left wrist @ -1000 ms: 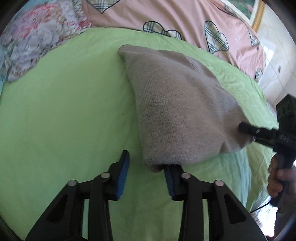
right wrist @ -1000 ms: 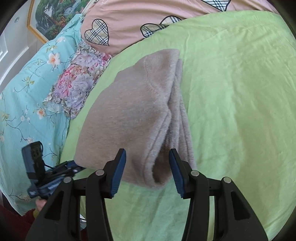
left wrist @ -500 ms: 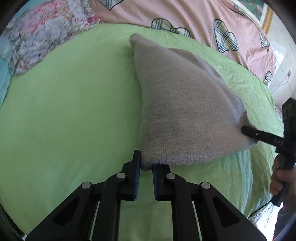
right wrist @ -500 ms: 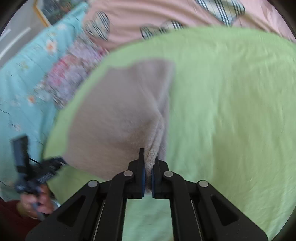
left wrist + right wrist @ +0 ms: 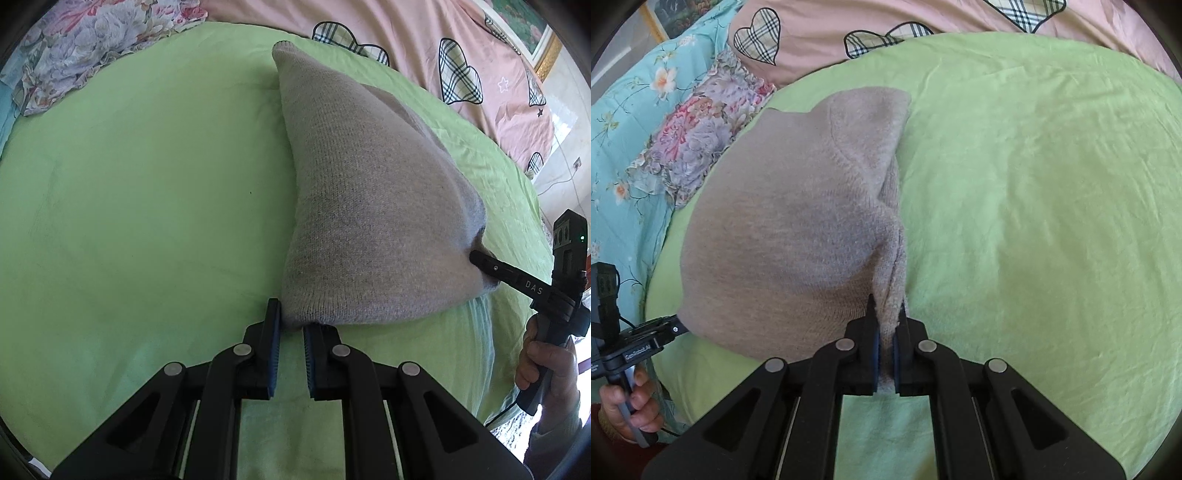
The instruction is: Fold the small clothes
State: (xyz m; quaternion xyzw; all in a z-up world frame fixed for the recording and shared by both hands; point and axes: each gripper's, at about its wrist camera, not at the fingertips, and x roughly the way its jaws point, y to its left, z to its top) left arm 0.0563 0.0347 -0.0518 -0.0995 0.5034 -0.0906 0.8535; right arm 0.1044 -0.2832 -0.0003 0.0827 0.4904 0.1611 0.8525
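Observation:
A folded grey-beige knit garment [image 5: 369,206] lies on the green blanket [image 5: 140,206] and is lifted at its near edge. My left gripper [image 5: 291,325] is shut on its near left corner. My right gripper [image 5: 885,325] is shut on its near right corner, where the folded layers bunch. The garment also shows in the right wrist view [image 5: 798,229]. Each gripper appears in the other's view, the right one [image 5: 480,258] at the garment's right corner, the left one [image 5: 674,328] at its left corner.
The green blanket [image 5: 1034,206] covers the bed. A pink quilt with plaid hearts [image 5: 424,40] lies at the far side. A floral cushion [image 5: 698,129] and a teal floral sheet [image 5: 624,122] lie to the left. The bed edge drops off on the right [image 5: 532,206].
Both grippers went from open to shut on the garment's near corners. The near edge of the garment has risen off the blanket and the cloth is pulled taut between the grippers.

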